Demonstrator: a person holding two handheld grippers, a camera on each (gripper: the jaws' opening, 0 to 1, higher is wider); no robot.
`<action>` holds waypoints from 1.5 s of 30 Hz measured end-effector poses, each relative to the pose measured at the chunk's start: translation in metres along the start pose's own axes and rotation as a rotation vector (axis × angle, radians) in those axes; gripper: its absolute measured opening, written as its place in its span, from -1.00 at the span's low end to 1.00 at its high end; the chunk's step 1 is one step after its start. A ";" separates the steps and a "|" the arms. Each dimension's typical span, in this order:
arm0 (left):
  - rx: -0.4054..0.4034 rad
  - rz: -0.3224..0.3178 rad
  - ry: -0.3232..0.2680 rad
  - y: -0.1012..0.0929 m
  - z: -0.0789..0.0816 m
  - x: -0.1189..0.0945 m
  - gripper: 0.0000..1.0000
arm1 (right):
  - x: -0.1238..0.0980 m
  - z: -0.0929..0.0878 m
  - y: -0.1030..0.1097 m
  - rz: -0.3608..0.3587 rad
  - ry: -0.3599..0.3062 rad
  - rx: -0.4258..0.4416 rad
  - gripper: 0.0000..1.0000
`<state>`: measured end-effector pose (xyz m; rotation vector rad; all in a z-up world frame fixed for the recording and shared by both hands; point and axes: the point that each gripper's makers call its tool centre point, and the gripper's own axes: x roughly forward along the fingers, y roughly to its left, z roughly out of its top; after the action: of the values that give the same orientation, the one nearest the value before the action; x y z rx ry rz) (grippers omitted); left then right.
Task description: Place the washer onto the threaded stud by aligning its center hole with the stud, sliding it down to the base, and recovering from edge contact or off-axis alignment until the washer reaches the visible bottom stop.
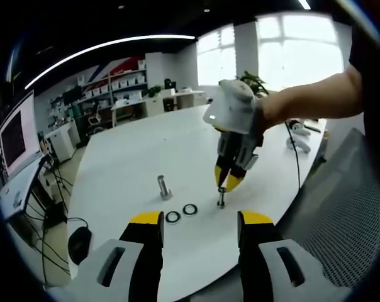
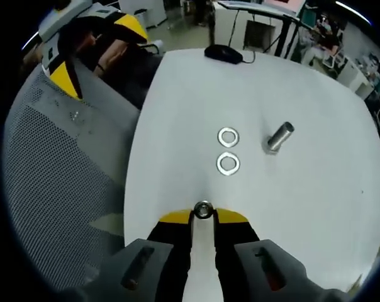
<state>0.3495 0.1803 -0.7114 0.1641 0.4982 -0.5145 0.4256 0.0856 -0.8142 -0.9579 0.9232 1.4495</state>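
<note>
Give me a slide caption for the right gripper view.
Right gripper poised over the stud, two washers lying beyond.

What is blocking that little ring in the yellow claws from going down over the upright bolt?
Nothing visible. The right gripper holds the washer directly over the stud, with no object between them. The two spare washers and metal cylinder lie off to one side.

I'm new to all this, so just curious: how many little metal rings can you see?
3. Two washers lie side by side on the table: one farther from the right claw, one nearer. A third sits between that claw's tips. Others may be hidden.
</note>
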 end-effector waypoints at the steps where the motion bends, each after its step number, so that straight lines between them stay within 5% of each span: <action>1: 0.000 0.000 0.000 0.000 0.000 0.000 -0.10 | 0.002 -0.001 0.000 0.002 0.003 -0.001 -0.72; 23: 0.004 -0.003 0.012 -0.001 -0.003 -0.001 -0.10 | 0.037 -0.019 0.003 0.012 0.057 0.010 -0.72; 32: 0.007 -0.001 0.017 -0.001 -0.004 -0.002 -0.10 | 0.030 -0.015 0.002 0.000 -0.004 0.017 -0.59; 35: 0.008 -0.001 0.016 -0.001 -0.004 -0.002 -0.10 | 0.023 -0.010 0.003 -0.001 -0.066 0.066 -0.64; 39: 0.011 -0.004 0.016 -0.001 -0.003 -0.002 -0.10 | 0.020 -0.011 0.002 -0.008 -0.084 0.073 -0.82; 45: 0.012 -0.004 0.015 -0.001 -0.003 -0.001 -0.10 | 0.016 -0.015 -0.001 -0.027 -0.098 0.060 -0.83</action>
<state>0.3466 0.1806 -0.7133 0.1785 0.5106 -0.5202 0.4271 0.0776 -0.8350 -0.8451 0.8736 1.4251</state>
